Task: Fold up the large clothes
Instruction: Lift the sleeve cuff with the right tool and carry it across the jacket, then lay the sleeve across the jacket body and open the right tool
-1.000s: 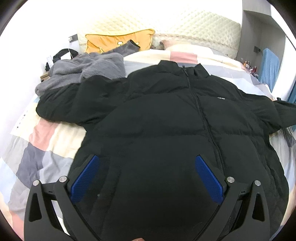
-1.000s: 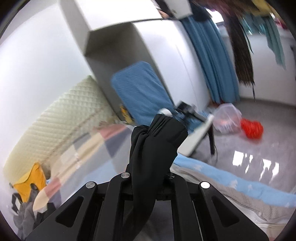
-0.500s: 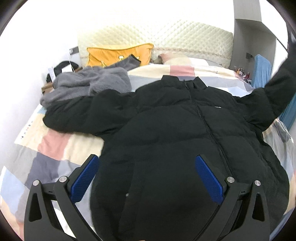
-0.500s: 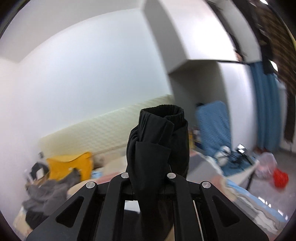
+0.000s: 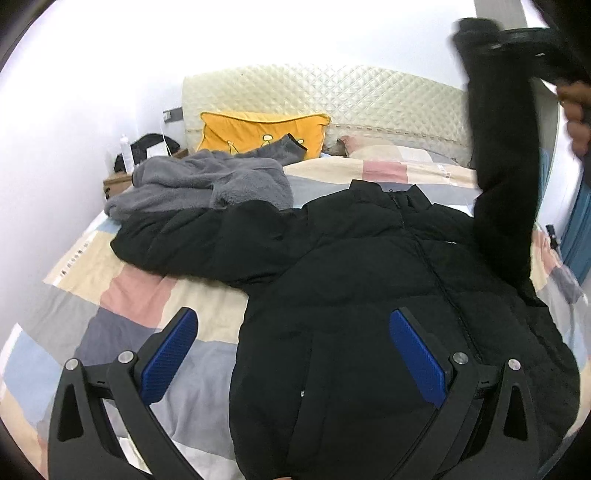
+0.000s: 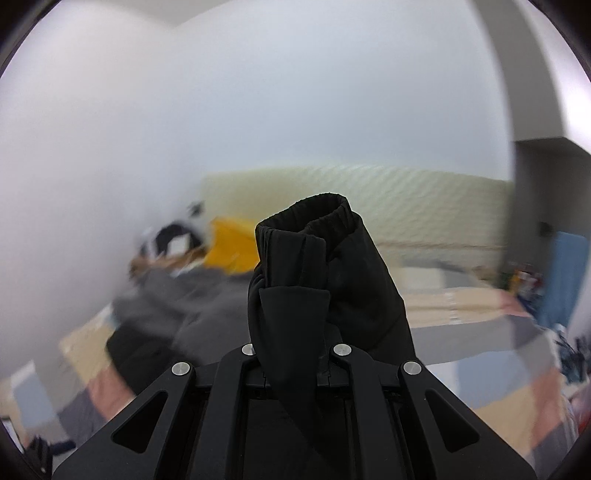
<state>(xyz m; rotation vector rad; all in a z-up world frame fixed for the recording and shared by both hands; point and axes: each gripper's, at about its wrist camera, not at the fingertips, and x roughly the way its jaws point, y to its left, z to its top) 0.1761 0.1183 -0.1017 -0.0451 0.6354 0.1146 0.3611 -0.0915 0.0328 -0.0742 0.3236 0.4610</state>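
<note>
A black puffer jacket (image 5: 369, 295) lies front up on the checked bed cover, collar toward the headboard, its left sleeve (image 5: 192, 240) spread out to the left. My left gripper (image 5: 293, 350) is open and empty, hovering over the jacket's lower left hem. My right gripper (image 6: 293, 376) is shut on the cuff of the jacket's right sleeve (image 6: 317, 266). In the left wrist view that sleeve (image 5: 502, 166) hangs lifted high at the upper right, under the right gripper (image 5: 491, 35).
A grey fleece garment (image 5: 207, 181) lies at the bed's far left, touching the jacket's left sleeve. An orange pillow (image 5: 258, 133) leans on the quilted headboard (image 5: 332, 96). A white wall runs along the left. Blue fabric (image 6: 565, 266) hangs at the right.
My right gripper has lifted the sleeve cuff up off the bed's right side and swung it over toward the jacket. My left gripper has shifted left and back a little.
</note>
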